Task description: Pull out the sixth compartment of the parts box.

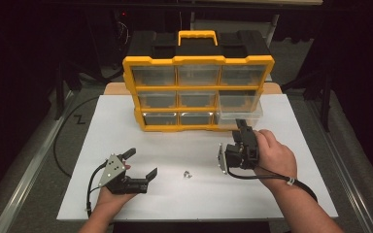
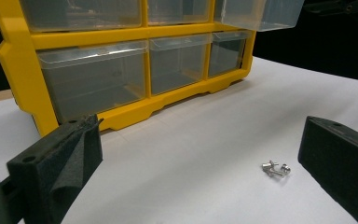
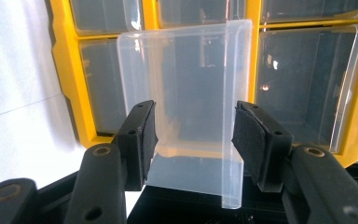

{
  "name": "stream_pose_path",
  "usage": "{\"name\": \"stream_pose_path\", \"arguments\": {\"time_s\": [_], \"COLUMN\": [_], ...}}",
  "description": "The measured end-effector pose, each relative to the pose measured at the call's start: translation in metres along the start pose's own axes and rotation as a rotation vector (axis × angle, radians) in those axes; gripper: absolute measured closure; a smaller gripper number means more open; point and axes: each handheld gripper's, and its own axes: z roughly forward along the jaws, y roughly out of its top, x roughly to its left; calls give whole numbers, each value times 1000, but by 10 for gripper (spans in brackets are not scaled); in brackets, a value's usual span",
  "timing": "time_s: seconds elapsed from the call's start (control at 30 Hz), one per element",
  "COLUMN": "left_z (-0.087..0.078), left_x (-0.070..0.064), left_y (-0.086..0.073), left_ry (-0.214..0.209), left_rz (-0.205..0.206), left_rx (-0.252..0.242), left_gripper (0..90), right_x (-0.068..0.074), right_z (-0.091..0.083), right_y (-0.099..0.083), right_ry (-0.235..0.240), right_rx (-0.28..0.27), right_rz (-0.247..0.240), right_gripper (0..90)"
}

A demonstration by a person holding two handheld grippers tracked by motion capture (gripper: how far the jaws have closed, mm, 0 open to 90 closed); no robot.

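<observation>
Clear plastic is what makes this moment delicate: the drawer (image 3: 186,107) stands partly pulled out of the right column of the yellow organizer (image 1: 198,60), and the right tool (image 1: 239,130) sits at its front with jaws apart on either side of the drawer's front lip, neither pad visibly pressing on it. From the right gripper view I cannot tell whether the pads touch the plastic at all.

If the jaws close off-centre or bite just the thin lip, I judge the drawer could twist in its slot and jam, or slip free and drop onto the table (image 1: 126,126). Pulling too far would bring it out of the frame altogether, and a hard tug might drag the whole organizer forward, since nothing braces it.

The left tool (image 1: 138,164) rests low near the front of the table, jaws wide apart and holding nothing. Just beside it lie some small metal screws (image 2: 276,169). They look light and round enough to roll or scatter if a jaw nudges them before closing squarely.
</observation>
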Motion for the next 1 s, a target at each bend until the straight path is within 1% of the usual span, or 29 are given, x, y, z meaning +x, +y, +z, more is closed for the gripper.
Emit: {"name": "stream_pose_path", "arguments": {"time_s": [0.03,0.13,0.17,0.2,0.23,0.3,0.37,0.4,0.43,0.47,0.5,0.53,0.57,0.67,0.7,0.73,0.77,0.8,0.83,0.9,1.0], "left_z": [0,0,0,0,0,0,0,0,0,0,0,0,0,0,0,0,0,0,0,0,1], "left_x": [0,0,0,0,0,0,0,0,0,0,0,0,0,0,0,0,0,0,0,0,0], "left_y": [0,0,0,0,0,0,0,0,0,0,0,0,0,0,0,0,0,0,0,0,0], "left_ry": [0,0,-1,0,0,0,-1,-1,-1,-1,-1,-1,-1,-2,-2,-2,-2,-2,-2,-2,-3], "left_rz": [0,0,0,0,0,0,0,0,0,0,1,1,1,2,1,1,1,1,1,1,1], "left_rx": [0,1,1,1,1,2,2,1,1,1,1,1,0,2,1,-1,0,0,1,2,2], "left_gripper": [5,5,5,5,5,5,5,5,5,5,5,5,5,5,5,5,5,5,5,5,5], "right_x": [3,6,11,12,12,17,25,28,28,32,37,37,45,57,57,66,70,71,74,80,84], "right_z": [0,-2,-2,-3,-3,-4,-5,-5,-5,-5,-4,-4,-5,-5,-5,-4,-4,-4,-4,-3,-3], "right_y": [0,1,1,1,1,1,2,2,2,2,2,2,2,1,1,1,1,1,1,0,-1], "right_ry": [-6,-3,-2,0,0,2,10,13,13,21,23,23,33,44,44,46,54,46,50,56,59], "right_rx": [-16,-19,-23,-22,-22,-32,-35,-37,-37,-33,-45,-45,-44,-44,-44,-46,-43,-53,-55,-54,-49], "right_rz": [-4,-7,6,-4,-4,4,-3,6,6,26,8,8,25,29,29,47,48,21,21,39,33], "right_gripper": [495,484,475,469,469,461,445,440,440,437,435,435,419,410,410,404,397,394,391,381,369]}}
